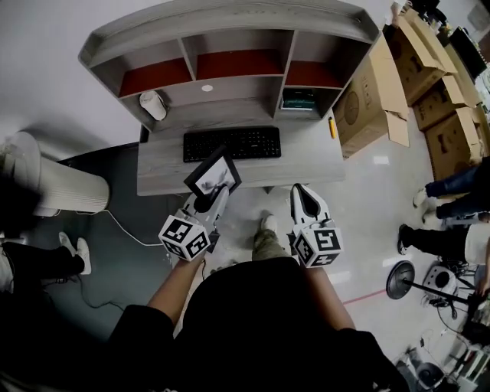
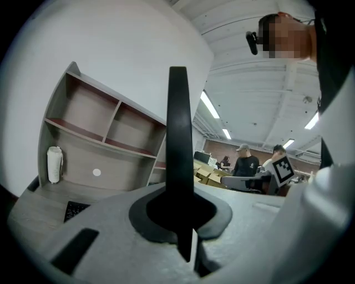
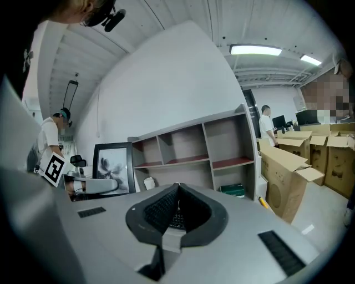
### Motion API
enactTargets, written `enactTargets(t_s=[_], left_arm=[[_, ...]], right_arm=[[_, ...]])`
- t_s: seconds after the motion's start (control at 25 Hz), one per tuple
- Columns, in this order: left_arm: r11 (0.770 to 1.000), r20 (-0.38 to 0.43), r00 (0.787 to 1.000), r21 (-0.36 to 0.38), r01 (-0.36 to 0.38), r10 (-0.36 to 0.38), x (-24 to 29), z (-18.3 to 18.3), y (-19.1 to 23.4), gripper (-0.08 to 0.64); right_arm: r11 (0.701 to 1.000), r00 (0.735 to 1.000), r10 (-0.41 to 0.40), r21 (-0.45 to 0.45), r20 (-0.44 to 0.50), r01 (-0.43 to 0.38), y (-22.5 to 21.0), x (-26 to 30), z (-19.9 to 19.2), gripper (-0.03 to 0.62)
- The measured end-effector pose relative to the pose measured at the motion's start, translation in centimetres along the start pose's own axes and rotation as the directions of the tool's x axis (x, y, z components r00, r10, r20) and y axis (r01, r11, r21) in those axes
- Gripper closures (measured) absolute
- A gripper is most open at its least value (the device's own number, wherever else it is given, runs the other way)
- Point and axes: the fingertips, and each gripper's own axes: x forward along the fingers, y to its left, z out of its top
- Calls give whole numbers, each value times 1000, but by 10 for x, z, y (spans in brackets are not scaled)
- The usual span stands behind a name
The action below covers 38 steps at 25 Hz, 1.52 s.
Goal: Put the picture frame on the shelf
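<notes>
The black picture frame [image 1: 213, 175], with a grey flower print, is held tilted over the desk's front edge by my left gripper [image 1: 208, 200], which is shut on its lower edge. In the left gripper view the frame [image 2: 178, 138] stands edge-on between the jaws of that gripper [image 2: 183, 222]. The grey shelf [image 1: 230, 19] with red-lined compartments stands at the back of the desk, beyond the frame. My right gripper [image 1: 304, 191] hovers to the right, shut and holding nothing. From the right gripper [image 3: 177, 191], the frame [image 3: 113, 166] shows left of the shelf [image 3: 191, 147].
A black keyboard [image 1: 232, 143] lies on the desk [image 1: 306, 164]. A white roll [image 1: 153, 105] and a green box [image 1: 298, 99] sit under the shelf. Cardboard boxes [image 1: 367, 92] stand to the right, a white cylinder [image 1: 53, 187] to the left. People [image 1: 452, 191] stand at the far right.
</notes>
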Motion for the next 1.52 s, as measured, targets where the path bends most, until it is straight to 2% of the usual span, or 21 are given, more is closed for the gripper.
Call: enactTargets(t_s=[0.32, 0.52, 0.8, 1.04, 1.24, 1.52], left_arm=[[1000, -34, 999, 5, -18, 18, 94, 18, 9, 535], [1000, -52, 999, 12, 10, -9, 144, 20, 3, 535], [998, -62, 997, 33, 56, -53, 215, 23, -8, 535], [990, -96, 986, 31, 137, -133, 272, 28, -10, 535], [972, -111, 966, -5, 236, -235, 327, 35, -5, 535], [951, -137, 943, 5, 308, -304, 395, 52, -9, 535]], right_arm=[[999, 999, 33, 16, -19, -33, -69, 48, 22, 580], [999, 999, 41, 20, -7, -40, -109, 70, 39, 580], [1000, 1000, -1, 17, 30, 0, -161, 87, 60, 580], [997, 997, -67, 36, 31, 66, -196, 98, 66, 580], [991, 991, -132, 38, 25, 131, -216, 110, 72, 580], [980, 983, -178, 93, 34, 174, -236, 130, 81, 580]])
